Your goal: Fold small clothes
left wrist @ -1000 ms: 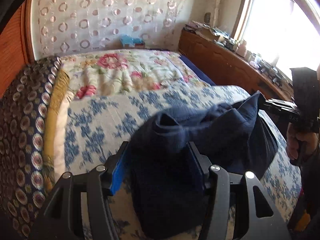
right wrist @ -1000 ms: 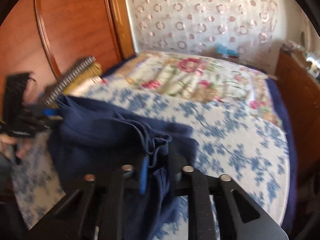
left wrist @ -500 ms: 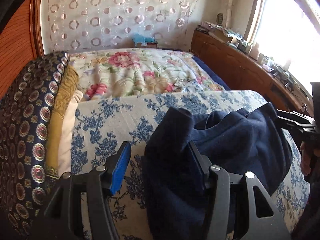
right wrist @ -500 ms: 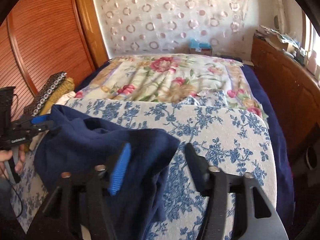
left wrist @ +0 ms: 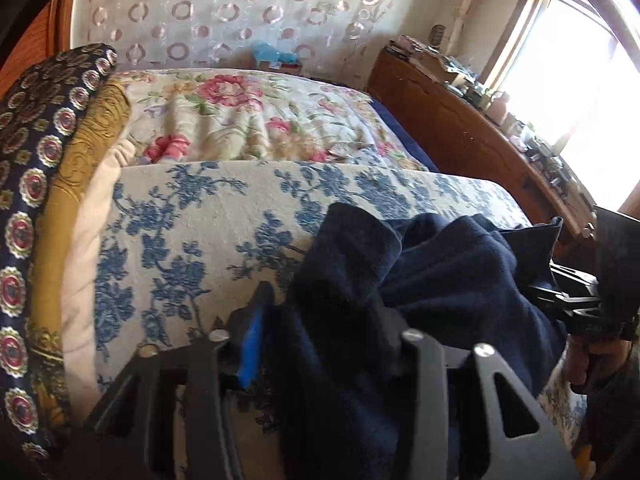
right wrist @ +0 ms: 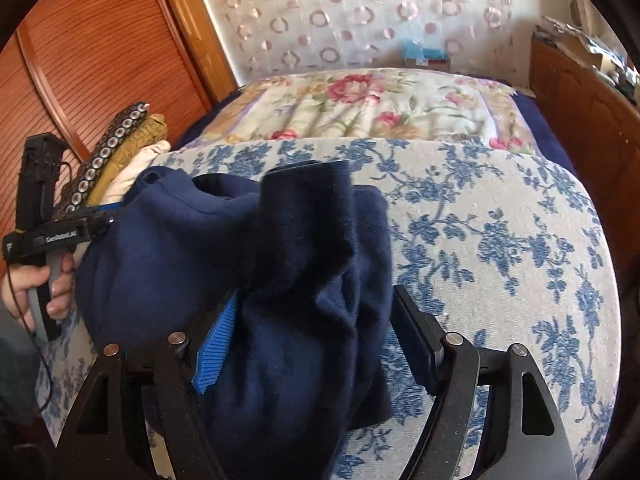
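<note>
Navy garment [right wrist: 224, 248] bunched between right gripper [right wrist: 316, 332] fingers — loosely

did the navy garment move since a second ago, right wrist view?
Yes. The navy garment was bunched at the frame's left; it now reaches further right across the blue-flowered cover, between the right tongs.

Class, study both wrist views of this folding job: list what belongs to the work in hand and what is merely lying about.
Job: navy garment; left gripper; right gripper.
Lying about: stacked folded textiles; blue box; cluttered wooden shelf.
</note>
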Action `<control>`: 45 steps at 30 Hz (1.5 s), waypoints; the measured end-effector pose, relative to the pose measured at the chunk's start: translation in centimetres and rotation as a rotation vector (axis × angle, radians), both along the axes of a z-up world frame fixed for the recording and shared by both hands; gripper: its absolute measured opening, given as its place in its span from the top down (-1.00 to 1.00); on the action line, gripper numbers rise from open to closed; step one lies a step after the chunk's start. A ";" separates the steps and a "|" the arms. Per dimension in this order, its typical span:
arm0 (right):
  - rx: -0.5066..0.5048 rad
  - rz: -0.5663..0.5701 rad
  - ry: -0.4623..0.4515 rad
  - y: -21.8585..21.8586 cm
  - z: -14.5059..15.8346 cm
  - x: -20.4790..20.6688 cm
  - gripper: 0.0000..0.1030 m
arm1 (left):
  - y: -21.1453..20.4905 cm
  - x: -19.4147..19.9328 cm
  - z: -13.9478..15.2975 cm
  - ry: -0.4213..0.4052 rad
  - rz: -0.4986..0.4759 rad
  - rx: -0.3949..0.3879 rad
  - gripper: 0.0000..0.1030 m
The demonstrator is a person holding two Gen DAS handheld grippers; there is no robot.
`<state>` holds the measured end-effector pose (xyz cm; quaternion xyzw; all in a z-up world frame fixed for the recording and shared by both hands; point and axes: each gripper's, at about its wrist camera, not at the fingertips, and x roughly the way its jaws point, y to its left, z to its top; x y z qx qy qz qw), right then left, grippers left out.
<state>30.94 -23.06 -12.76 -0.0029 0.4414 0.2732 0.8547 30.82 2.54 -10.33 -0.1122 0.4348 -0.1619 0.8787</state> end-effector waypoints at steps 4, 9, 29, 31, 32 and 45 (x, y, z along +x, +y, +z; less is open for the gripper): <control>0.044 0.040 -0.010 0.2 0.4 -0.6 0.55 | -0.1 -1.3 1.7 -0.053 -0.019 -0.017 0.76; 0.078 0.070 -0.137 0.3 4.4 -2.3 0.65 | 1.4 -5.4 6.8 -0.189 0.008 -0.082 0.77; -0.052 0.589 -0.416 30.2 18.0 4.0 0.67 | 19.3 -16.2 8.6 -0.311 0.510 -0.047 0.77; -0.076 0.635 -0.391 34.2 16.8 4.8 0.67 | 20.1 -16.2 7.0 -0.273 0.542 -0.070 0.77; -0.091 0.653 -0.392 36.0 16.1 4.9 0.67 | 20.5 -16.3 6.3 -0.258 0.557 -0.077 0.77; -0.103 0.501 -0.419 42.5 14.0 6.5 -0.09 | 20.8 -18.8 4.5 -0.263 0.603 0.030 -0.14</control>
